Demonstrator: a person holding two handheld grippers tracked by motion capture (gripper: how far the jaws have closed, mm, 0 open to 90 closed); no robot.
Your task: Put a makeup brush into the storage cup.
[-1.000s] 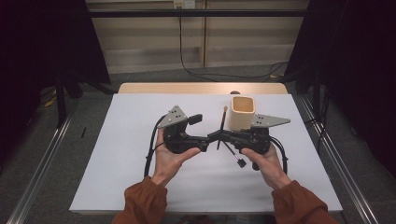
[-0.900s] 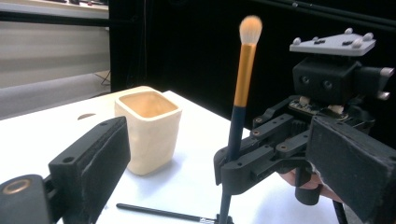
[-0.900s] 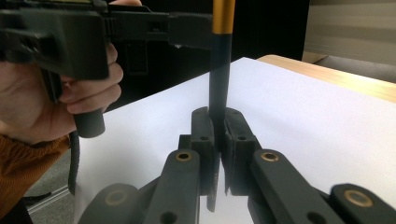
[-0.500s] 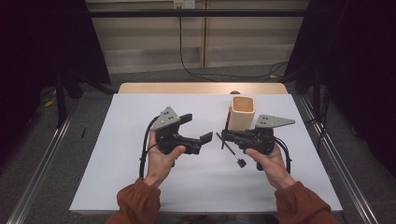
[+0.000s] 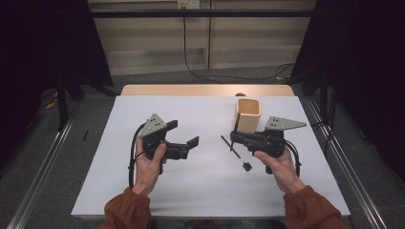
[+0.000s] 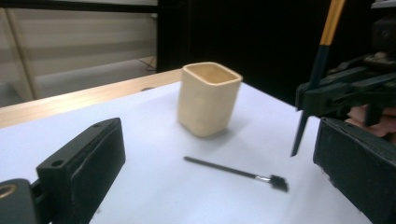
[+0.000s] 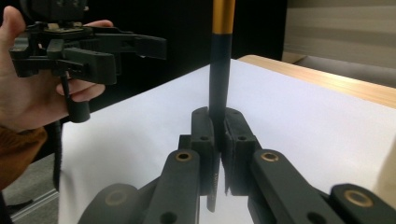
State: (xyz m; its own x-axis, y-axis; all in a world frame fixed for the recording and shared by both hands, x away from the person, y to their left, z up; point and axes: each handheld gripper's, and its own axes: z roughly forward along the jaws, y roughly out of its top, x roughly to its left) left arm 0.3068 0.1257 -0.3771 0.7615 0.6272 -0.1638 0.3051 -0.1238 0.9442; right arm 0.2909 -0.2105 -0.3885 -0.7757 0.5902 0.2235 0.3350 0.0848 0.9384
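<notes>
High view: beige cup (image 5: pixel 249 115) stands upright on the white table sheet (image 5: pixel 200 191), toward the far right. Right gripper (image 5: pixel 232 137) sits just in front of the cup, in the person's right hand (image 5: pixel 279 160), jaws pointing left & clamped on a thin dark pen (image 5: pixel 236 125) whose upper end rises in front of the cup's left wall. A 2nd stick, a small black brush (image 5: pixel 234 152), lies flat on the sheet just left-front of the cup, slanting, its head at the near end. Left gripper (image 5: pixel 184 138) is well left of the cup, held in the left hand (image 5: pixel 149 162), jaws apart w/ nothing between them; they've just been opening.

Left gripper view: own two black jaws stand wide at the lower corners, empty. Cup (image 6: pixel 208 98) is mid-frame, upright, w/ nothing visible inside its rim. Brush (image 6: pixel 233 172) lies on the sheet in front of the cup, apart from it. At right, the right gripper (image 6: pixel 302 95) pinches the pen (image 6: pixel 322 60): orange upper part, dark lower part, pointed tip hanging above the sheet, right of the cup.

Right gripper view: own jaws are closed tight on the pen (image 7: pixel 219 60), which stands upright between the pads, dark below & orange on top. Left gripper (image 7: pixel 135 49) is at upper left in the hand (image 7: pixel 23 88), spread open. A sliver of the cup (image 7: pixel 390 168) shows at the right edge.
</notes>
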